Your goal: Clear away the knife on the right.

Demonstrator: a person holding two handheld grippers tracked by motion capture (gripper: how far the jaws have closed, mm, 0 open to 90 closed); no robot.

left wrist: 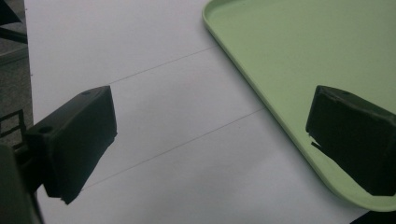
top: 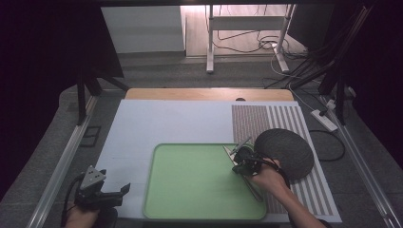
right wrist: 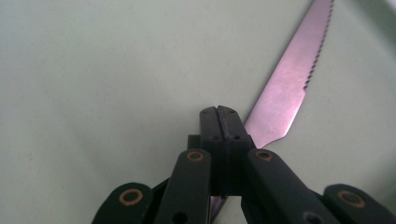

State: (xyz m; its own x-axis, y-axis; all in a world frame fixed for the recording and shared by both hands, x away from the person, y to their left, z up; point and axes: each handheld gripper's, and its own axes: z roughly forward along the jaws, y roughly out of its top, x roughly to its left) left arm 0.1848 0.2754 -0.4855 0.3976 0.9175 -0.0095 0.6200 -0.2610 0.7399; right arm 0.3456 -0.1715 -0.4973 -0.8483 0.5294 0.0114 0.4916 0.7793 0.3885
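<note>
Gripping a serrated knife (right wrist: 289, 79), the right gripper (top: 244, 159) has its fingers pressed together on the metal, the blade reaching out over the green tray (top: 190, 209) near its right edge. This looks like the step of setting the knife into the tray; next would be lowering it flat and letting go. The tray otherwise appears empty. The left gripper (top: 107, 194) waits over the white surface (top: 157, 123) beside the tray, fingers spread wide, holding nothing. A dark round mat (top: 285, 152) lies right of the tray.

Both grippers are black: the left gripper (top: 124, 189) carries a grey three-cornered plate, the right gripper (right wrist: 223, 116) brass-ringed pivots.
</note>
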